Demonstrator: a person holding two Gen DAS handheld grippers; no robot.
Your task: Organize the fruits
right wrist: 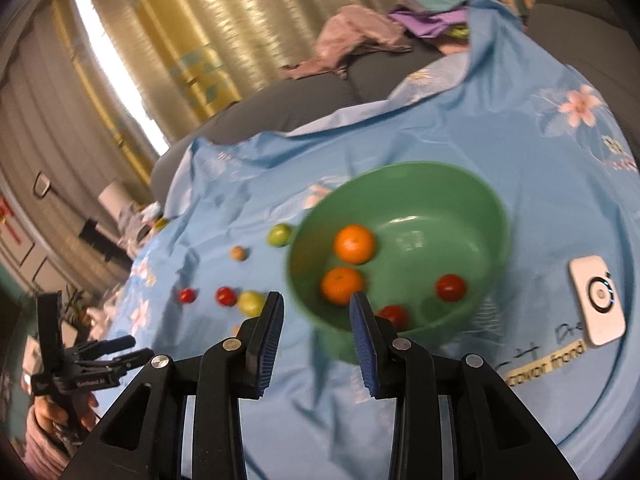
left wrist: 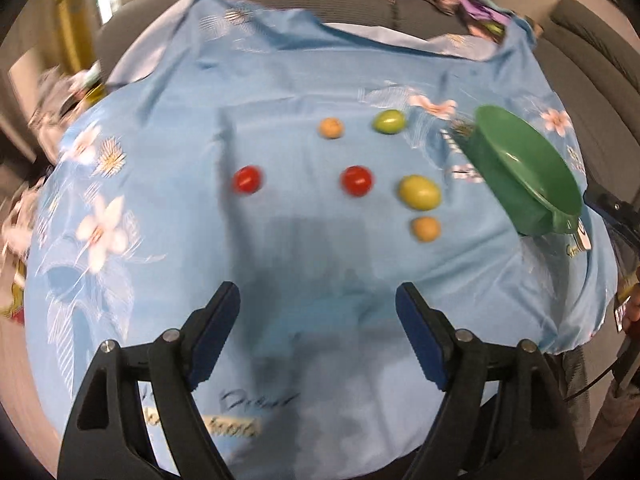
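Green plastic bowl point(right wrist: 400, 252), light and stiff, hangs tilted by its near rim in the right gripper point(right wrist: 316, 322), jaws narrow. Left gripper point(left wrist: 318, 320) hovers wide, empty; small smooth cherry tomato point(left wrist: 357, 180) on the blue cloth point(left wrist: 180, 160) needs a gentle pinch across its middle.

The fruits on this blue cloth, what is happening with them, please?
A person is sorting fruits into a green bowl with a claw in each hand. Two oranges and two red tomatoes already lie in it. Two tomatoes, two green fruits and two small tan ones wait on the cloth. The left claw is open and empty; the right claw holds the bowl's rim.
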